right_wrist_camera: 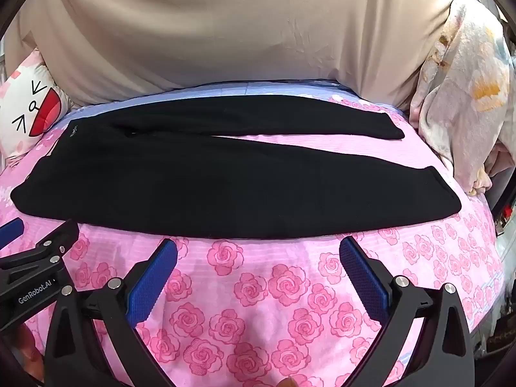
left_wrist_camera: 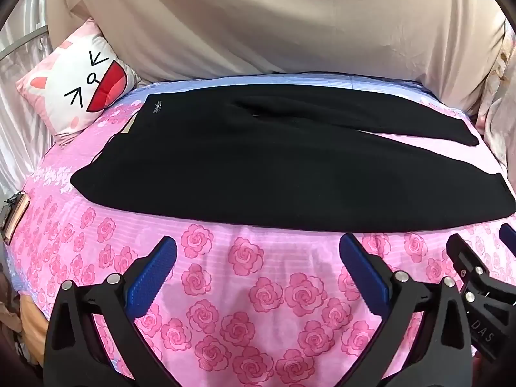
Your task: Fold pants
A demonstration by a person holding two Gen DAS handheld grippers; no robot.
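Black pants (left_wrist_camera: 225,167) lie flat across a bed with a pink rose sheet (left_wrist_camera: 245,290), waistband at the left, two legs spread apart toward the right. They also show in the right wrist view (right_wrist_camera: 209,187). My left gripper (left_wrist_camera: 258,258) is open and empty, hovering over the sheet just short of the pants' near edge. My right gripper (right_wrist_camera: 258,258) is open and empty, also just short of the near edge. Each gripper shows at the edge of the other's view, the right one (left_wrist_camera: 477,258) and the left one (right_wrist_camera: 35,238).
A cat-face pillow (left_wrist_camera: 87,90) leans at the back left. A beige curtain (left_wrist_camera: 274,25) hangs behind the bed. A floral blanket (right_wrist_camera: 461,96) is heaped at the right. A small flat device (left_wrist_camera: 13,216) lies at the bed's left edge.
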